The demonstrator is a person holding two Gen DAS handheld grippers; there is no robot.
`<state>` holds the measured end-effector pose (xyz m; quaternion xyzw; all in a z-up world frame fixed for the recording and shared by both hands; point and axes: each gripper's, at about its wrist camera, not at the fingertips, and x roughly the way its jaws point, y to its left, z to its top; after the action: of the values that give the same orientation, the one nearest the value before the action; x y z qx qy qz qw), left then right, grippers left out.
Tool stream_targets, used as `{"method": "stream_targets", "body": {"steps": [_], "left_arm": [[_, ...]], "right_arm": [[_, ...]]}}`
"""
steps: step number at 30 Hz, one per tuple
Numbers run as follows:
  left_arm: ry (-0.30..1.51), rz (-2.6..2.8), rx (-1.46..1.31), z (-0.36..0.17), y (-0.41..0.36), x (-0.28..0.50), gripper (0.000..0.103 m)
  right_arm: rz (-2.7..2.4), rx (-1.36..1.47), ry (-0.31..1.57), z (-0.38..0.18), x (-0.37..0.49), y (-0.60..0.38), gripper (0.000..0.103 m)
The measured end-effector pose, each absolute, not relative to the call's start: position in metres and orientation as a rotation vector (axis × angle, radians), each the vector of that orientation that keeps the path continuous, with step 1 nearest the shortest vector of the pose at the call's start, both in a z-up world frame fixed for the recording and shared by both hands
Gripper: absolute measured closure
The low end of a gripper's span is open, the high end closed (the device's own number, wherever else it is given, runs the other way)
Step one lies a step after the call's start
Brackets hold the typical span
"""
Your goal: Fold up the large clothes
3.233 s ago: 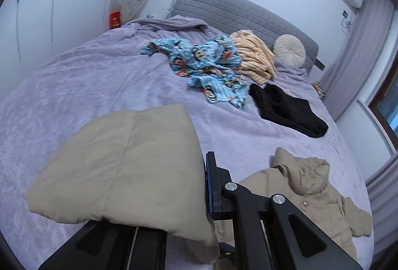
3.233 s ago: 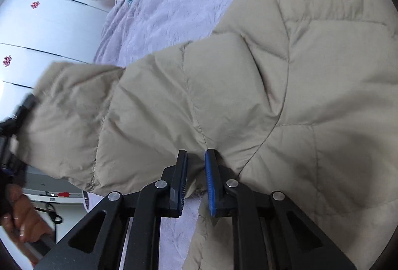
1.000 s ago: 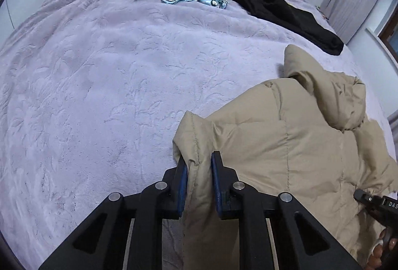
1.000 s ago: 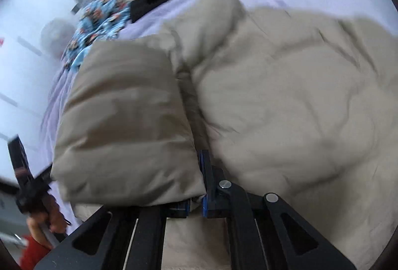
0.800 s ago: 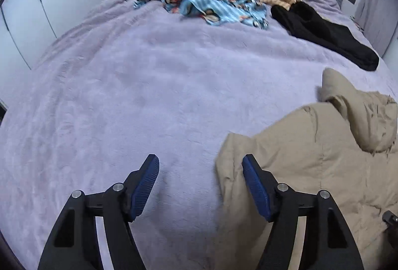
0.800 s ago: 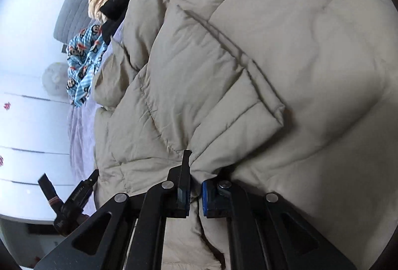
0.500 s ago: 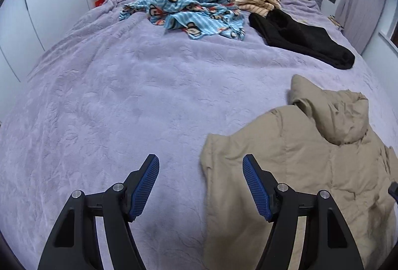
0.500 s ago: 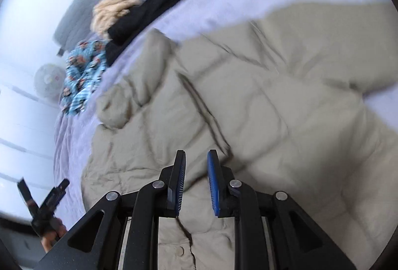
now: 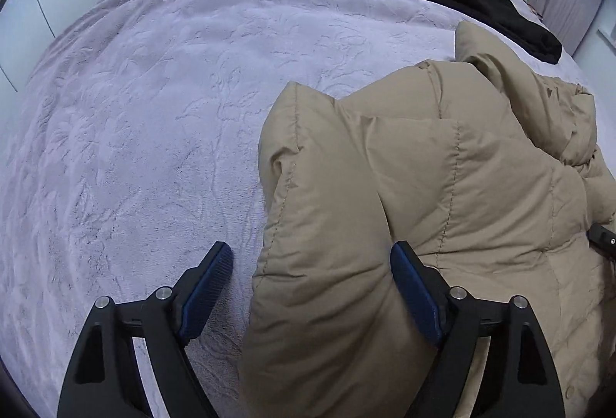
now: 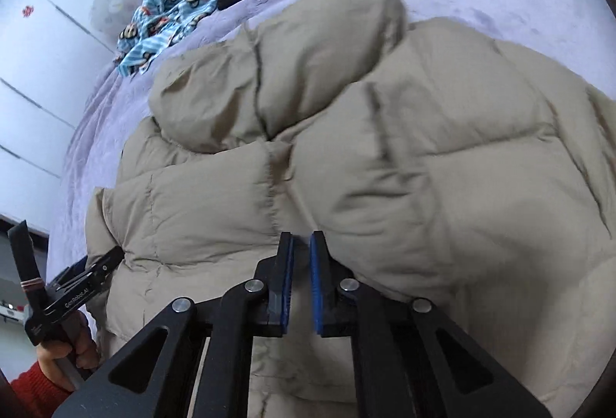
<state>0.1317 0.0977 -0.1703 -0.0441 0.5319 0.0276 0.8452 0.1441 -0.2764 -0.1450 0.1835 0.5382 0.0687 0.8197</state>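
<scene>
Left gripper (image 9: 310, 266) dropped the sleeve it pinched a second ago; jaws have just been opening, wide, released, puffy edge of beige quilted jacket (image 9: 442, 194) bulging between them on the plush lilac bedspread (image 9: 154, 110). Right wrist view: right gripper (image 10: 301, 248) clenched, nothing held, jacket (image 10: 385, 148) just ahead, seams blurred.

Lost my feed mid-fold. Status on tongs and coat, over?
Left tongs open, just widened, straddling the coat edge, not gripping. Right tongs shut, empty, over coat. Coat bunched on bed. Nothing in the way.
</scene>
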Motion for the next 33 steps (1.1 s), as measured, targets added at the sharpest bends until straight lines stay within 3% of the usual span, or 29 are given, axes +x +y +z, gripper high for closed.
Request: {"method": "stream_targets", "body": {"steps": [8,14,15,18,23,30,31,32,33], "left_arm": [[1.141,0.083,-0.057,-0.166,0.094,0.136,0.017],[1.127,0.080,0.038,-0.133,0.077,0.132,0.017],[1.120,0.069,0.042,-0.126,0.073,0.130,0.017],[1.112,0.033,0.055,-0.109,0.056,0.120,0.017],[1.133,-0.063,0.058,-0.092,0.015,0.102,0.017],[1.160,-0.181,0.044,-0.086,-0.050,0.080,0.017],[1.156,-0.188,0.054,-0.085,-0.058,0.078,0.016],[1.156,-0.192,0.066,-0.085,-0.067,0.077,0.000],[1.150,-0.191,0.073,-0.084,-0.075,0.075,0.000]], "right_arm": [[-0.068,0.593,1.132,-0.135,0.101,-0.355,0.098],[-0.073,0.686,1.110,-0.112,0.052,-0.376,0.091],[-0.076,0.709,1.112,-0.111,0.045,-0.378,0.086],[-0.120,0.760,1.121,-0.110,0.023,-0.386,0.055],[-0.156,0.826,1.126,-0.106,-0.006,-0.399,0.050],[-0.226,0.834,1.075,-0.093,-0.038,-0.436,0.025],[-0.239,0.838,1.066,-0.093,-0.041,-0.443,0.023],[-0.252,0.846,1.056,-0.092,-0.045,-0.451,0.023],[-0.271,0.857,1.044,-0.091,-0.049,-0.459,0.023]]}}
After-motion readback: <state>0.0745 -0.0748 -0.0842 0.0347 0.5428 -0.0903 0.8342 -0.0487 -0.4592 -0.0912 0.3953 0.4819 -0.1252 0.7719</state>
